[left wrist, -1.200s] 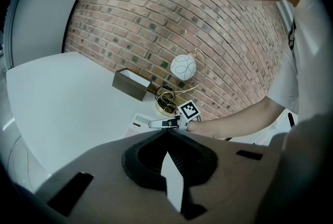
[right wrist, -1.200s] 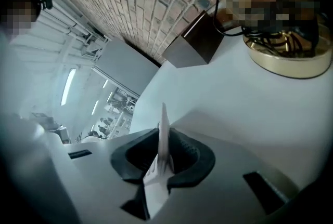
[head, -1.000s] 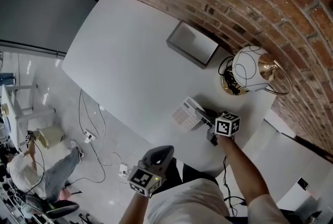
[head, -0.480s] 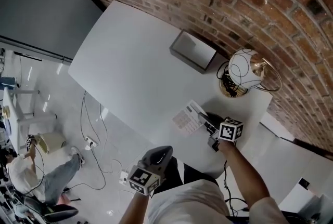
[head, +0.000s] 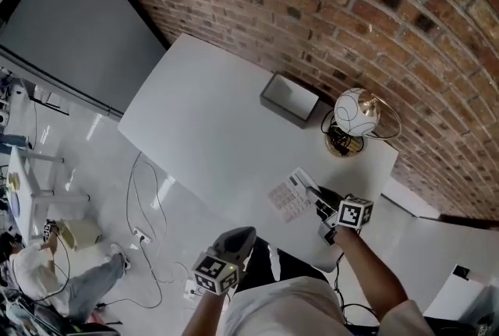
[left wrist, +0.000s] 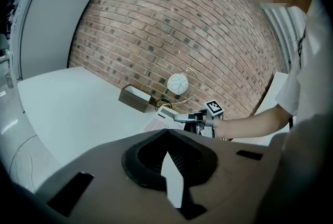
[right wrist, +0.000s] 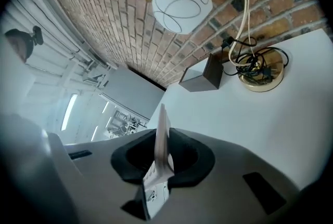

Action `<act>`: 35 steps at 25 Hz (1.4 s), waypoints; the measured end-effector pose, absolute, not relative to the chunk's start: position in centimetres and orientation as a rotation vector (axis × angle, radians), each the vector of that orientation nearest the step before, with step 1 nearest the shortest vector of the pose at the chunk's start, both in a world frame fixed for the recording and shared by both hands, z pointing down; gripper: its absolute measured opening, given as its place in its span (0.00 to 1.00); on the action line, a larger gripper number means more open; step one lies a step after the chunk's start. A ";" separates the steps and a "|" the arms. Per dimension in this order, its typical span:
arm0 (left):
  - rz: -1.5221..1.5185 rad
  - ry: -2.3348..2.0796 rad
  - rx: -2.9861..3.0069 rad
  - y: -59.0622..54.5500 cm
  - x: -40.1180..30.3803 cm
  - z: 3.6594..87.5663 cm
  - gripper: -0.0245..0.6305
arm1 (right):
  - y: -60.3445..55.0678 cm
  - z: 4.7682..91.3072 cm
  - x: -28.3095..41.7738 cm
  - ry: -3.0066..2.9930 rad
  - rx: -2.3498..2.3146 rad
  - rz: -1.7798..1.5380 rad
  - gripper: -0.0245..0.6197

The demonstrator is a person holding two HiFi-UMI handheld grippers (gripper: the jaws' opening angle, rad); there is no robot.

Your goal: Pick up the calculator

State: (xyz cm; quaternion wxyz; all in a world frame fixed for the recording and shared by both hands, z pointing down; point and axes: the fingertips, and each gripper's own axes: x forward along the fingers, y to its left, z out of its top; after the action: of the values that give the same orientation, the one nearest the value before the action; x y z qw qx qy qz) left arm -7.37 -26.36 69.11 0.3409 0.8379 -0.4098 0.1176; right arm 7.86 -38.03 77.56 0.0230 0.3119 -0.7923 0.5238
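My right gripper (head: 318,200) has its jaws drawn narrow and closed on the calculator (head: 290,196). In the right gripper view I see the calculator edge-on, standing between the two pads, with some keys showing at its near end. It is on my side of the lamp (head: 355,120), a little to the left of it in the head view. It seems to be clear of the table (head: 210,132), not lying on it.

My left gripper (head: 234,239) is well apart from the lamp, further toward me than the calculator and past the table edge. Its jaws are together and nothing is between them.

I judge the calculator to be light and stiff: a thin flat plastic body which will not bend in the grip. The case looks smooth, so it can slide between the pads. I hold it by one end only, and most of the body sticks out from the jaws away from the lamp, so I think a fast swing could turn it in the grip. A hold nearer its middle, across the thickness, would be safer. I would keep the pads off the display, which I take for the fragile part, and press no harder than is needed.
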 end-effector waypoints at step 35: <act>0.212 -0.899 2.383 -20.0 -13.1 62.1 0.06 | -23.8 61.9 9.0 -2.514 1.513 1.767 0.15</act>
State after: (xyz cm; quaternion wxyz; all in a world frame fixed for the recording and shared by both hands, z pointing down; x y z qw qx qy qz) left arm -13.05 -19.99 62.14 0.2886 0.8928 -0.3366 0.0794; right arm 9.01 -23.79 61.94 -0.1416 0.4373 -0.7266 0.5107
